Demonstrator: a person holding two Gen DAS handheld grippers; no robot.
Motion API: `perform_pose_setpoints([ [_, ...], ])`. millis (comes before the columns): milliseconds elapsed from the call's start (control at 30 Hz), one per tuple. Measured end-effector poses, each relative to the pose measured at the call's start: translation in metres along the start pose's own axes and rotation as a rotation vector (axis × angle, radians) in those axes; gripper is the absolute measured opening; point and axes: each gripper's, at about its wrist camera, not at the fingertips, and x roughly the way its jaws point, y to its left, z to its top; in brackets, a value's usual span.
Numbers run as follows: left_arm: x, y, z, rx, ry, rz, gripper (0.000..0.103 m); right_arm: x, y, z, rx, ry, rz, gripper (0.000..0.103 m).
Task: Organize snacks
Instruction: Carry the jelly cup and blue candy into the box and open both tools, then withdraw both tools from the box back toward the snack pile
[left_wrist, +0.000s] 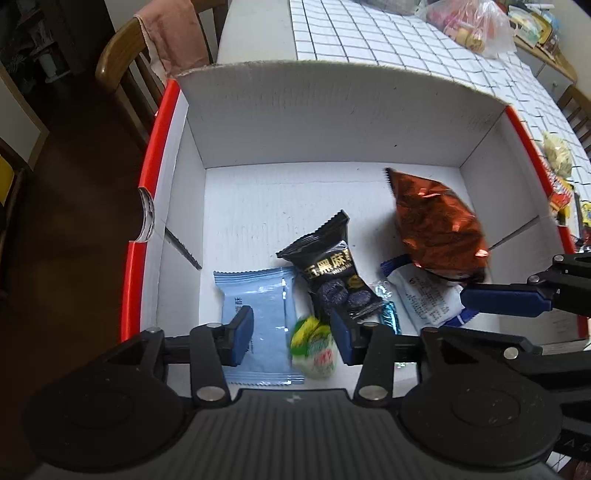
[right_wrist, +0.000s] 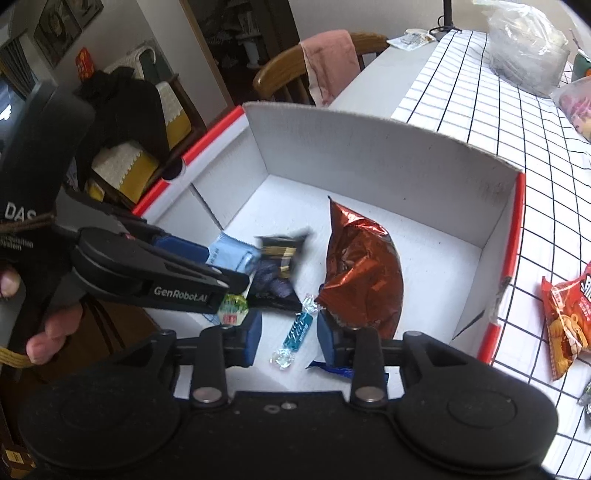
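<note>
Both the left gripper (left_wrist: 291, 334) and the right gripper (right_wrist: 290, 332) are held wide open and empty over the box (left_wrist: 332, 110), where snack packets (left_wrist: 328, 273) are scattered.

Matt white corrugated cardboard box (left_wrist: 332, 122), glossy red rim. Crinkled shiny copper foil bag (left_wrist: 436, 221) at right. Glossy black plastic packet (left_wrist: 332, 269), matt pale-blue wrapper (left_wrist: 266, 295). Wooden chair (left_wrist: 122, 62) upper left, draped pink cloth (left_wrist: 177, 33).

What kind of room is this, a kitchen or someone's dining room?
Probably a home dining room: a table with a checked tablecloth, a wooden chair draped with a pink cloth, and a cardboard box of snacks.
</note>
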Motion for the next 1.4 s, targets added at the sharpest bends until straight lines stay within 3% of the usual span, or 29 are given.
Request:
perform_pose_setpoints([
  [233,-0.030,-0.007,-0.007,-0.015,-0.066,-0.033,0.056,-0.030,0.000,-0.004,0.007,-0.071,0.022,0.042],
  [467,-0.062,-0.021,-0.013,-0.004,-0.165,-0.062,0.064,-0.060,-0.003,-0.010,0.015,-0.149,0.023,0.058],
  [833,-0.101,-0.065,-0.018,0.035,-0.314,-0.075,0.069,-0.108,-0.029,-0.026,0.064,-0.264,0.001,0.076],
  [1267,-0.099,-0.154,-0.012,0.122,-0.360,-0.116,0.074,-0.160,-0.098,-0.064,0.130,-0.339,-0.060,0.090],
  [1400,-0.093,-0.186,-0.009,0.163,-0.348,-0.139,0.074,-0.176,-0.123,-0.078,0.139,-0.345,-0.096,0.102],
])
